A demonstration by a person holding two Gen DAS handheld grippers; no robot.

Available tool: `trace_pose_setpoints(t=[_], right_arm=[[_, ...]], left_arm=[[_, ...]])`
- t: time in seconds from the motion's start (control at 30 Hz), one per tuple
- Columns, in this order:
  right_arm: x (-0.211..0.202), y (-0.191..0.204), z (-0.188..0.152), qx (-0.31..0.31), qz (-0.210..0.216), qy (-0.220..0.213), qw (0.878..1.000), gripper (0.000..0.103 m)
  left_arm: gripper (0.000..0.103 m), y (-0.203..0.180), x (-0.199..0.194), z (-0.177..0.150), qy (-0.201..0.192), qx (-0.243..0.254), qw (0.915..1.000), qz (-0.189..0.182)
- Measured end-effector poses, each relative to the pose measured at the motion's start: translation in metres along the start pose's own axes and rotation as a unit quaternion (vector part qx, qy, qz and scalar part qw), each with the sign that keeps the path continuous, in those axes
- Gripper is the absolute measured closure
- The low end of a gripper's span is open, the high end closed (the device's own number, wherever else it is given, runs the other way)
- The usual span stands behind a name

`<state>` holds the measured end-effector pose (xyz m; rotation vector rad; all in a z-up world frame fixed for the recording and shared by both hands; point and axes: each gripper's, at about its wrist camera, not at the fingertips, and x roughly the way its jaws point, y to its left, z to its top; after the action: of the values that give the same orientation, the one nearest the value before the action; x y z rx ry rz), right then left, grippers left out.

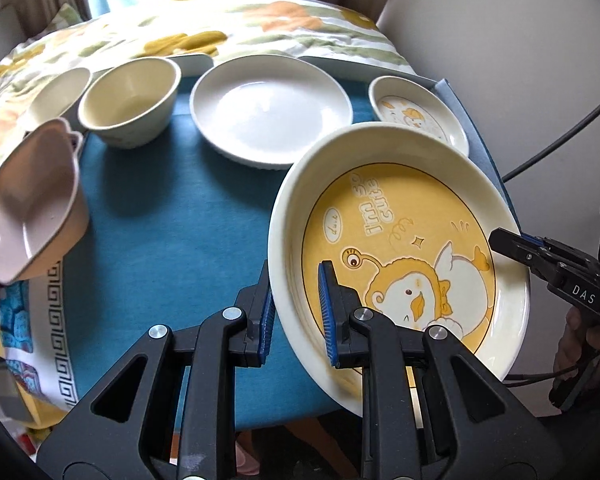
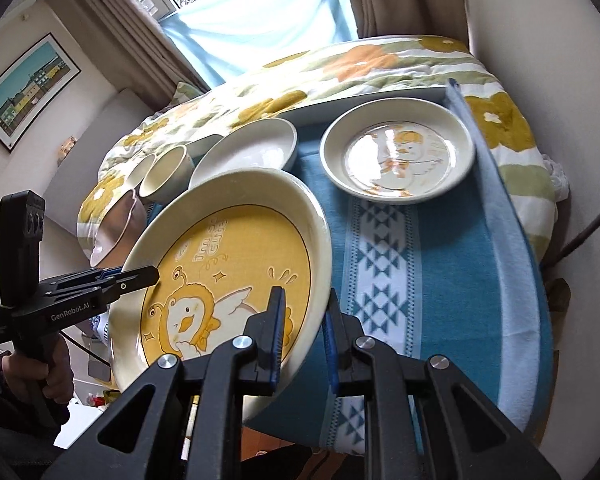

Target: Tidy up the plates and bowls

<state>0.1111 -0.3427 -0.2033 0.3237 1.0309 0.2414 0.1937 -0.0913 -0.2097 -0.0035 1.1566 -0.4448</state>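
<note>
1. Left gripper (image 1: 296, 312) and right gripper (image 2: 304, 332) each straddle opposite rims of the yellow plate (image 1: 400, 248), clamped, plate tilted above the blue cloth (image 1: 160, 208).
2. Ahead: white plate (image 1: 272, 114), small duck plate (image 2: 398, 152).
3. Risk: uneven release; plate could slip and strike the dishes.

Bare teal tablecloth (image 1: 172, 216) gives you passage left of the tilted yellow duck-print ceramic plate (image 1: 400, 248). Beyond it, white round plate (image 1: 270, 116) and cream bowl (image 1: 130, 100) block.

A blue cloth (image 1: 160, 216) (patterned) bears bowls (image 1: 130, 104) and plates (image 1: 270, 114).
</note>
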Motion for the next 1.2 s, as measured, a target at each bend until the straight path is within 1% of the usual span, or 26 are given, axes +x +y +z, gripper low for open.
trace_pose_setpoints(t=[0.07,0.2,0.37,0.53,0.63,0.73,0.83,1.07,1.2], right_arm=[[0.015,0.018,0.002,-0.005,0.008,0.008,1.0,0.087],[0.048,0.054,0.003,-0.013,0.02,0.019,1.0,0.087],[0.085,0.094,0.0,-0.025,0.027,0.03,0.999,0.087],[0.116,0.113,-0.007,-0.027,0.029,0.045,0.998,0.087],[0.126,0.116,-0.011,-0.029,0.031,0.047,0.998,0.087],[0.132,0.114,-0.014,-0.029,0.036,0.049,0.998,0.087],[0.133,0.109,-0.016,-0.029,0.033,0.055,0.998,0.087],[0.137,0.116,-0.016,-0.042,0.025,0.064,0.997,0.087],[0.139,0.117,-0.014,-0.042,0.025,0.072,0.996,0.087]], left_arm=[[0.087,0.025,-0.005,-0.006,0.0,-0.009,1.0,0.001],[0.087,0.071,-0.01,-0.022,0.008,-0.025,0.9995,0.015],[0.087,0.123,-0.001,-0.037,0.02,-0.048,0.9984,0.021],[0.087,0.162,0.008,-0.054,0.027,-0.064,0.9973,0.024],[0.087,0.174,0.011,-0.061,0.023,-0.068,0.9972,0.022],[0.087,0.177,0.014,-0.069,0.018,-0.067,0.9973,0.027],[0.087,0.172,0.017,-0.066,0.007,-0.064,0.9975,0.031],[0.087,0.17,0.019,-0.06,0.007,-0.068,0.9971,0.034],[0.086,0.165,0.02,-0.059,0.011,-0.063,0.9966,0.053]])
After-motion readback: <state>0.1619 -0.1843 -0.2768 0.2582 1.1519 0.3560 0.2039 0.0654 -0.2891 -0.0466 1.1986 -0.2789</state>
